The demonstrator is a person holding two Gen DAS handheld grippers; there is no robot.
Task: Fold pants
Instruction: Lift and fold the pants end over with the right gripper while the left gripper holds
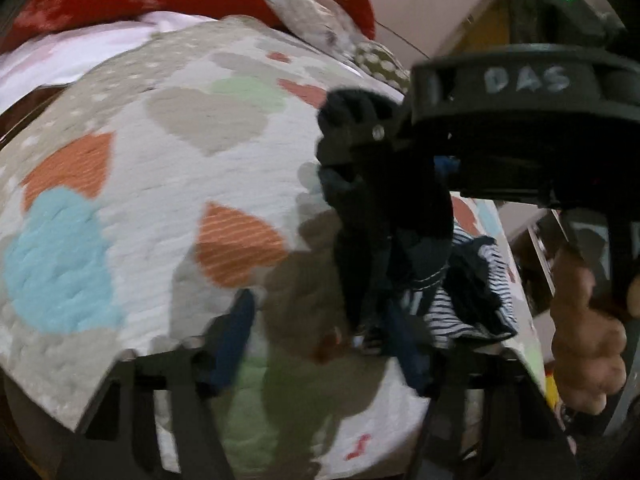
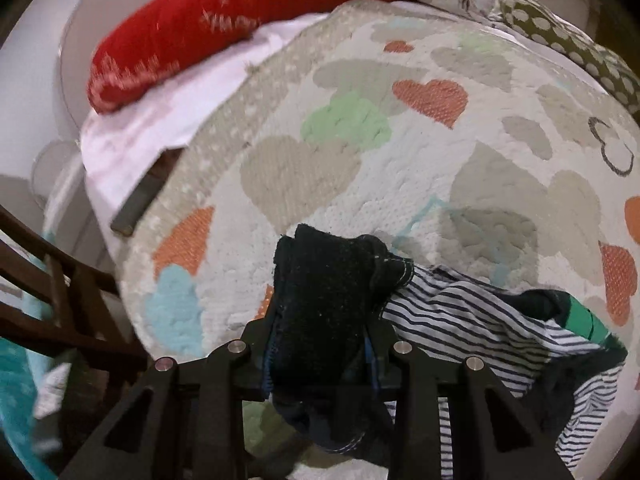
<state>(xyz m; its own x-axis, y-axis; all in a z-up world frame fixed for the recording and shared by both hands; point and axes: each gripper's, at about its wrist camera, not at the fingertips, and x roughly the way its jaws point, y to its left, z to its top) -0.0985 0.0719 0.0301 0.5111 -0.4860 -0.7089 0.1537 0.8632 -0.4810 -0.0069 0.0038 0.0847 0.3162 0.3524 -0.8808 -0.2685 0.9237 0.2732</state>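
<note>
Right wrist, pants [image 2: 324,300] clamped in right hand-held gripper [image 2: 320,344]

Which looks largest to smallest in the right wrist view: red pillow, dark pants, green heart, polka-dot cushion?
1. Dark pants, though closest to the camera, clamped in the right gripper.
2. Red pillow.
3-4. Green heart and polka-dot cushion look alike; the cushion is cropped.

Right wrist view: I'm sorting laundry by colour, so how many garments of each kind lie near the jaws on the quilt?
Dark navy pants, bunched between the right gripper jaws: 1
Navy-and-white striped garment: 1
Dark garment with a green patch: 1
Total: 3
</note>
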